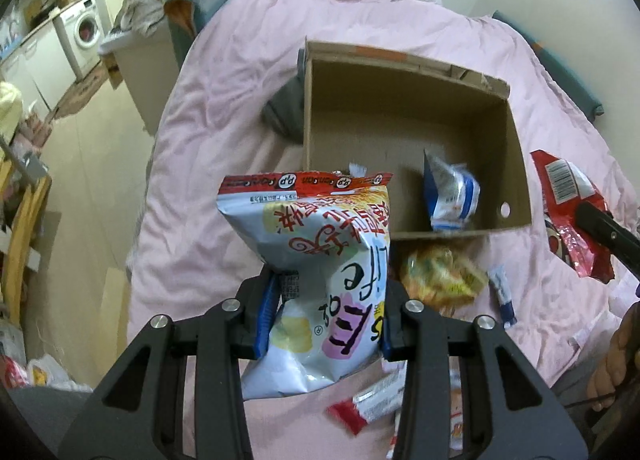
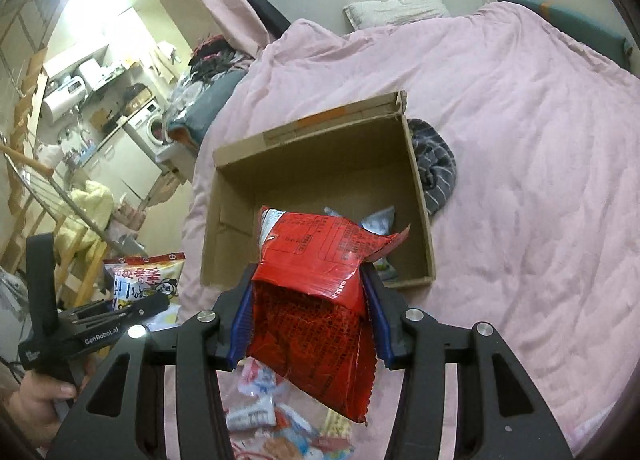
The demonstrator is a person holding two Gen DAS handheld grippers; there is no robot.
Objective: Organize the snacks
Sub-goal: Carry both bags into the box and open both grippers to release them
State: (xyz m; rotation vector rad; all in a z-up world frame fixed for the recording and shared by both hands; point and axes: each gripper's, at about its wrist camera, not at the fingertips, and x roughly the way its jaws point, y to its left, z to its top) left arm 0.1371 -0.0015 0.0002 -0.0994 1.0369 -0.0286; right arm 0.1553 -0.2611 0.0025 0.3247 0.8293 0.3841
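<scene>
My left gripper [image 1: 326,312] is shut on a large white snack bag [image 1: 316,268] with a red top strip, held up in front of the near left corner of an open cardboard box [image 1: 516,164] on the pink bed. A blue and white packet [image 1: 452,196] lies inside the box. My right gripper [image 2: 308,312] is shut on a red snack bag [image 2: 320,300], held above the near edge of the box [image 2: 420,180]. The red bag [image 1: 568,204] also shows in the left wrist view, right of the box. The white bag [image 2: 148,276] shows in the right wrist view at the left.
A yellow packet [image 1: 444,276] and several small packets [image 1: 372,404] lie on the pink duvet [image 1: 208,132] near the box; more packets [image 2: 276,420] lie below my right gripper. A grey striped cloth [image 2: 436,164] lies beside the box. The bed's left edge drops to the floor.
</scene>
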